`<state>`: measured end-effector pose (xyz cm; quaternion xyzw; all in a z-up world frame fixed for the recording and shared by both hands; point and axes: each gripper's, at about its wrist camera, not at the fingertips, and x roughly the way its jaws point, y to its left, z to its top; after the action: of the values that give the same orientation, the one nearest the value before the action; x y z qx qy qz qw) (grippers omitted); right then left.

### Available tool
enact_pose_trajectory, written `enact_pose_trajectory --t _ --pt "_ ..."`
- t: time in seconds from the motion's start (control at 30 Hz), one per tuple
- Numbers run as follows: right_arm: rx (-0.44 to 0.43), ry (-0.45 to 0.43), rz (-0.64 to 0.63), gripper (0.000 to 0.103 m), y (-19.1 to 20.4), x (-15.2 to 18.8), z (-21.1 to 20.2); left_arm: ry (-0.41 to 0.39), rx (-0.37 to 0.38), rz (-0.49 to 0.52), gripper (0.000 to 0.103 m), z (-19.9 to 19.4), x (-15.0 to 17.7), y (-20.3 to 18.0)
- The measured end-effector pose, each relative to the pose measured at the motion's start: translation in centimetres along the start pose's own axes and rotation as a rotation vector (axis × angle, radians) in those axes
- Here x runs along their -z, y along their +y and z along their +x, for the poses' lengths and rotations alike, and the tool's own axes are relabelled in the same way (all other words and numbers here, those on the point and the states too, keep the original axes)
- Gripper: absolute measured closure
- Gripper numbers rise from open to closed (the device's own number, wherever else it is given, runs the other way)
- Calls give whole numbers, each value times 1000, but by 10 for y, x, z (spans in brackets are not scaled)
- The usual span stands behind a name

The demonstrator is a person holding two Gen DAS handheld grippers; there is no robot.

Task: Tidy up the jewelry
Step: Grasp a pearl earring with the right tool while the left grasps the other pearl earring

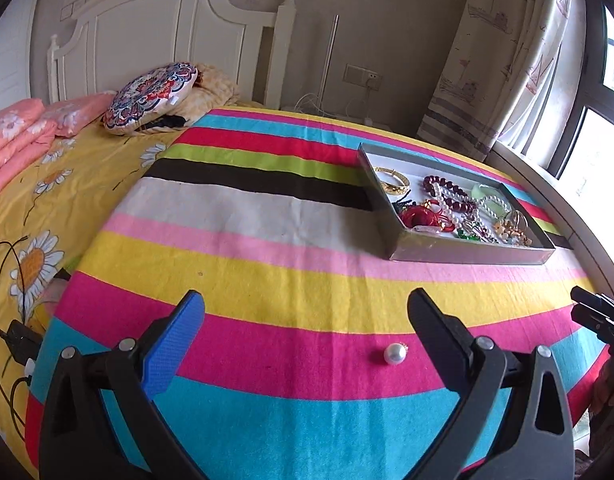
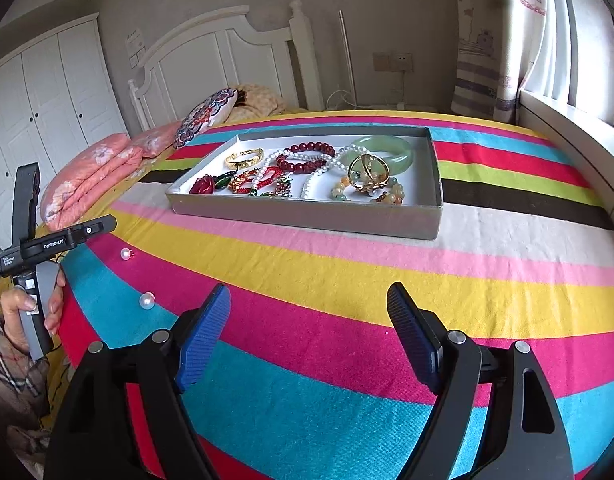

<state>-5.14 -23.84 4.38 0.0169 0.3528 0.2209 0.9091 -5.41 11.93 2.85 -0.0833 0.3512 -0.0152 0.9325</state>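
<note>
A grey tray (image 2: 307,216) sits on the striped blanket and holds several pieces: a gold bangle (image 2: 245,157), dark red beads (image 2: 307,156), a green jade bangle (image 2: 383,152), pearl strands and red pieces. It also shows in the left wrist view (image 1: 467,250). Two pearl earrings lie loose on the blanket, one (image 2: 126,254) on the pink stripe and one (image 2: 147,301) on the blue stripe. In the left wrist view one pearl earring (image 1: 395,354) lies between the fingers. My left gripper (image 1: 307,340) is open and empty. My right gripper (image 2: 309,320) is open and empty.
The striped blanket (image 2: 347,280) covers the bed. Pink folded quilts (image 2: 95,176) and a patterned cushion (image 1: 151,98) lie toward the white headboard (image 1: 155,32). A window ledge (image 2: 579,140) and curtain run along the right. The left gripper's handle (image 2: 35,248) is held in a hand.
</note>
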Motion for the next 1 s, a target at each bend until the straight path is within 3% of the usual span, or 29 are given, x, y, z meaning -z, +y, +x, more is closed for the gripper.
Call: enact_pose_trajectory --t 0.07,0.27,0.57,1.0 --pt "15 16 -43 25 10 0 3 21 6 15 3 3 2 -3" --pt "-72 49 -166 25 57 2 11 46 -19 61 3 9 1 -13" --pt "-132 133 -308 26 114 2 39 18 -16 66 3 5 2 -14" --pt "-176 180 -413 58 140 4 59 19 -22 72 2 6 2 -14"
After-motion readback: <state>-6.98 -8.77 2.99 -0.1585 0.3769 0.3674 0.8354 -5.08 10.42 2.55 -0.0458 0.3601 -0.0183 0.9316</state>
